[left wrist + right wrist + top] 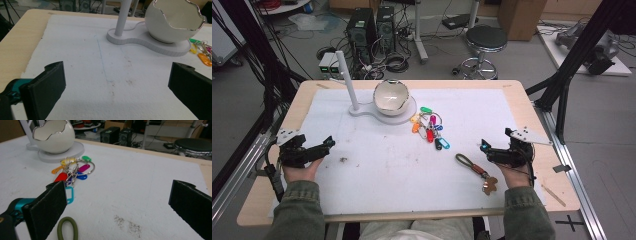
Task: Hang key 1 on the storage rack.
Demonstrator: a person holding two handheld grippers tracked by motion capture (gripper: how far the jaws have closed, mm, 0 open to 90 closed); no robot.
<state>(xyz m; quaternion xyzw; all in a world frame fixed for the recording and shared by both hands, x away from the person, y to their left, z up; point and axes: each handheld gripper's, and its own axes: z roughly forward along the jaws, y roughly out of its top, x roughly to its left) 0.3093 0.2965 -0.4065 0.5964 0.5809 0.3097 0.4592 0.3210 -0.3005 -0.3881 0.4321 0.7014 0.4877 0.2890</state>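
While both forearms rest at the near edge of the surface (272, 200), the left tongs (330, 142) and right tongs (483, 147) stand open, gripping nothing. Just beside the right tongs, nearer the middle, lies an olive loop strap (466, 161) carrying a small brown charm (490, 185). Farther in, apart from both tongs, a bunch of coloured key tags (430, 127) lies on the white mat (377, 170). Beyond it stands a white egg-shaped bowl (390, 97) on a base with an upright post (347, 80).
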